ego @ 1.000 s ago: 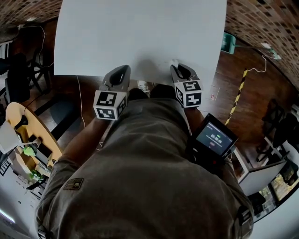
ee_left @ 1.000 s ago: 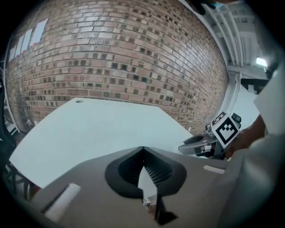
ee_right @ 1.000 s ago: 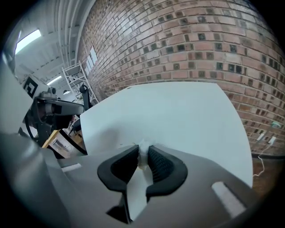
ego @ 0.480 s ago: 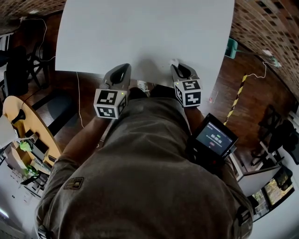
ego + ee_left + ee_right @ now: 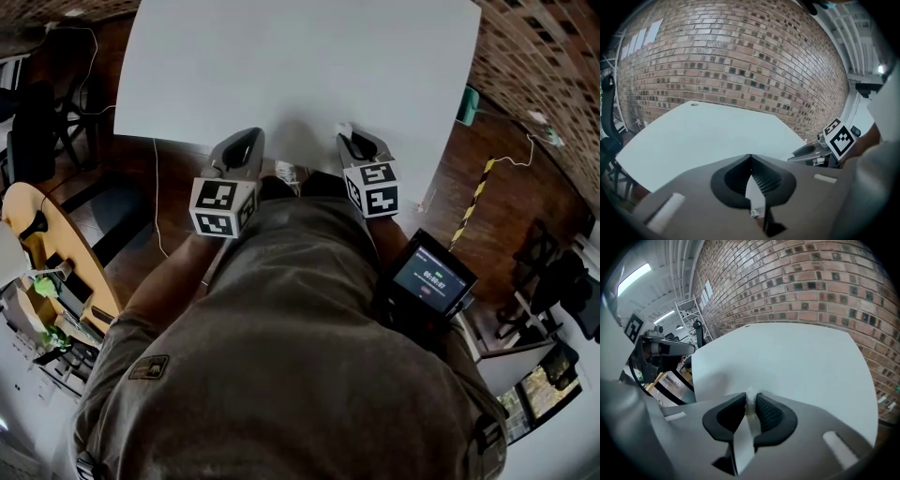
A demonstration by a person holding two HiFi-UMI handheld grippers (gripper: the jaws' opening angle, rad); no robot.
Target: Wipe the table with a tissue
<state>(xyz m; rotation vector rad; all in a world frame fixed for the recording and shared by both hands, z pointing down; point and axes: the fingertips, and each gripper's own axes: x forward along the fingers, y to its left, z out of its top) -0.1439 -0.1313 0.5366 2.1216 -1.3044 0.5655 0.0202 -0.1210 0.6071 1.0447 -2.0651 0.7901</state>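
Observation:
The white table [image 5: 300, 66] fills the top of the head view. My right gripper [image 5: 345, 133] hovers over the table's near edge, shut on a small white tissue [image 5: 343, 127]. In the right gripper view the tissue [image 5: 750, 401] is pinched between the dark pads, and a strip of it hangs down behind them. My left gripper [image 5: 246, 138] sits level with it to the left, just at the table edge. Its jaws [image 5: 750, 157] are shut with nothing between them. The tabletop [image 5: 708, 136] looks bare ahead of both grippers.
A device with a lit screen [image 5: 429, 277] hangs at the person's right hip. A brick wall [image 5: 740, 61] stands behind the table. A round wooden table [image 5: 56, 262] with clutter and chairs [image 5: 37, 131] stand at the left. Yellow-black tape [image 5: 473, 202] lies on the floor at the right.
The head camera has shifted a little, so more of the table's right side shows. My right gripper has edged slightly left along the table edge. The left gripper has hardly moved.

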